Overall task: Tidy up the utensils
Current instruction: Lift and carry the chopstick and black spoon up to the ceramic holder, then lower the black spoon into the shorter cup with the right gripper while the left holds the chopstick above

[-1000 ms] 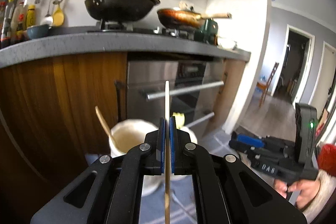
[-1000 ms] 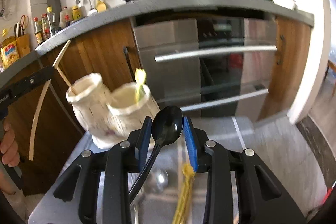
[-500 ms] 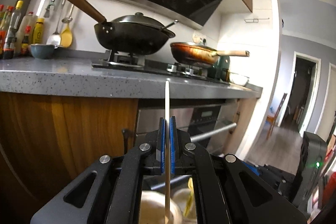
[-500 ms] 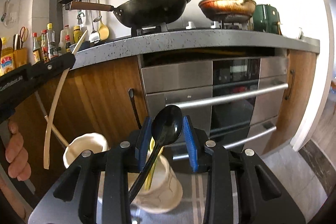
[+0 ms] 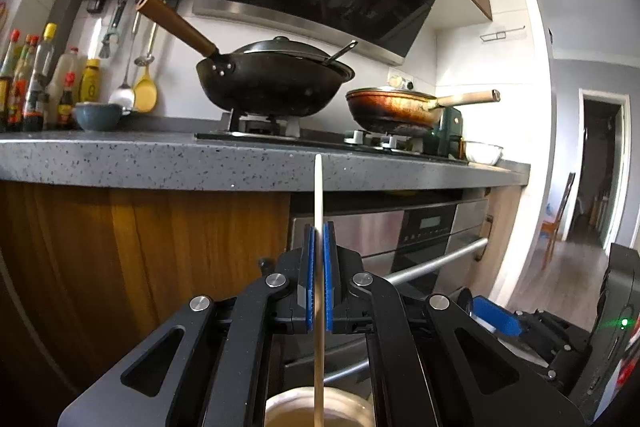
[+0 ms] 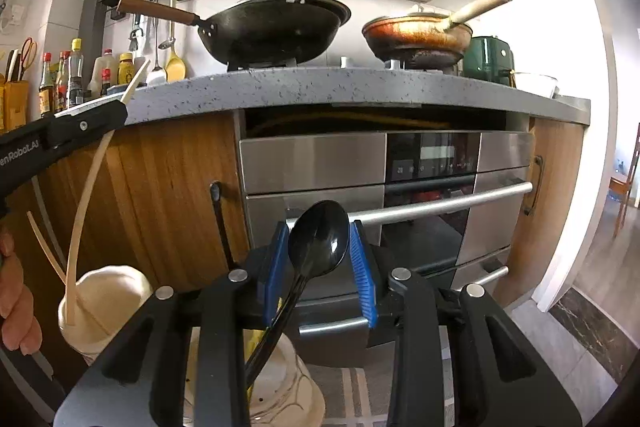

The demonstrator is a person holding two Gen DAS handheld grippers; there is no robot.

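Observation:
My left gripper (image 5: 318, 227) is shut on a pale wooden chopstick (image 5: 318, 195) held upright, its lower end over a cream cup (image 5: 316, 405). In the right wrist view the left gripper (image 6: 120, 109) holds that chopstick (image 6: 86, 203) with its tip inside the left cream cup (image 6: 102, 301), where a second chopstick (image 6: 44, 251) leans. My right gripper (image 6: 320, 251) is shut on a black plastic spoon (image 6: 318, 239), bowl up, its handle reaching down into the right cream cup (image 6: 292, 383), which holds a yellow utensil (image 6: 256, 343).
A grey stone counter (image 6: 320, 83) carries a black wok (image 6: 272, 27), a copper pan (image 6: 416, 35) and bottles (image 6: 64, 75). A steel oven (image 6: 400, 195) and wooden cabinets (image 6: 168, 187) stand behind the cups. A striped mat (image 6: 352, 387) lies under them.
Both grippers have risen and tilted up over the cups. The chopstick's lower end has gone into the left cup, and the spoon's handle has gone down into the right cup.

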